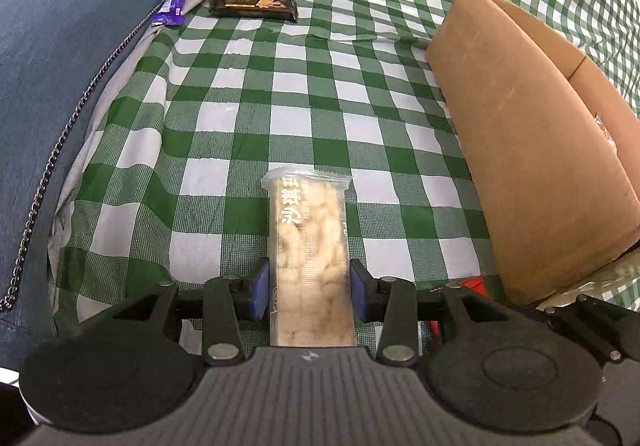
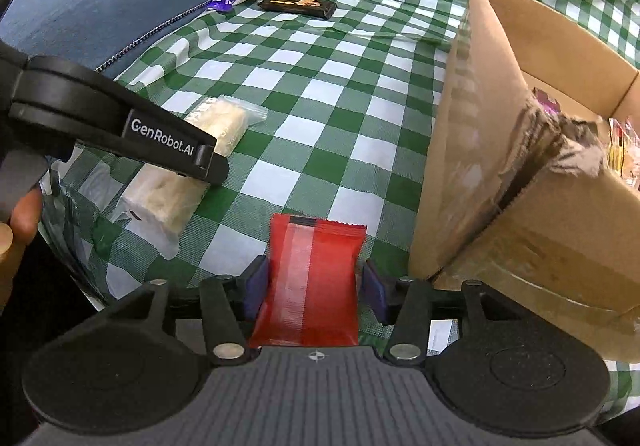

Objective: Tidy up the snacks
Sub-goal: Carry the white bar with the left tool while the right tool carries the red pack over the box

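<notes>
Left gripper (image 1: 308,288) has its jaws clamped on a clear-wrapped pale puffed-rice bar (image 1: 310,246) over the green-checked desk (image 1: 360,106). Right gripper (image 2: 314,288) jaws pinch a red foil snack packet (image 2: 314,278), right beside the open brown cardboard box (image 2: 520,214).

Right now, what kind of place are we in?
Probably a home table, though no room shows: a green checked tablecloth, wrapped snacks such as the dark chocolate bar, and an open cardboard box that already holds packets.
</notes>
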A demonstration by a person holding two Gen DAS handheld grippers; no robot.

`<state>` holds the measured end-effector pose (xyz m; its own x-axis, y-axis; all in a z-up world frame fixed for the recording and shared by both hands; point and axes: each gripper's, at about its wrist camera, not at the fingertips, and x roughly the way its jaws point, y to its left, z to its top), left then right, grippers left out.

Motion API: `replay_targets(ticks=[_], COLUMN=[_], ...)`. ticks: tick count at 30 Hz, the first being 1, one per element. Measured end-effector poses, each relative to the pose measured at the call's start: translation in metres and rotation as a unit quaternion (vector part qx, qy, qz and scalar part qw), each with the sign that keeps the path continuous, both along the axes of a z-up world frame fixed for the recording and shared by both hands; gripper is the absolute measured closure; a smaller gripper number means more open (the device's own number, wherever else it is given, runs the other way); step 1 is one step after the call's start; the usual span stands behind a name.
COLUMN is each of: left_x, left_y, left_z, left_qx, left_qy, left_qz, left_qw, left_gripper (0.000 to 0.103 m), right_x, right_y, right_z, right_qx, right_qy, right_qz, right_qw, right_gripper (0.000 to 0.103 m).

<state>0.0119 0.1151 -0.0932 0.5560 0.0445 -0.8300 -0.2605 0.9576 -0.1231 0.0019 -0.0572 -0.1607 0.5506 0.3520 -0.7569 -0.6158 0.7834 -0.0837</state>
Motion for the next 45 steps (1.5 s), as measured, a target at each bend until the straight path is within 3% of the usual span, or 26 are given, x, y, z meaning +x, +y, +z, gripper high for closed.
replay_targets(ticks=[12,19,36,45], left_x=[0.000,-0.002,0.000,-0.003], left_y=[0.000,0.002,0.002,0.004], left_z=[0.000,0.002,0.001,0.005], left_qx=[0.006,-0.001,0.007,-0.006], left_qy=[-0.001,-0.003,-0.005,-0.019], left_qz=[-0.004,-0.002,-0.018,-0.016], left_qw=[1.0000,1.0000,0.9998,0.9997], left_gripper=[0.060,0.061,0.062,0.062], right_x=[-0.002,-0.003,-0.003,-0.012], right_y=[0.003,0.002,0.006,0.009], right_z=[0.004,0.011,0.017,0.029], right_qx=[0.002,-0.004,-0.018,-0.030], right_qy=[-0.012,-0.030,-0.028,-0.054], right_qz=[-0.002,-0.008,-0.014,-0.005], right_qw=[1.000,1.000,0.999,0.998], right_gripper=[0.058,0.058,0.058,0.058])
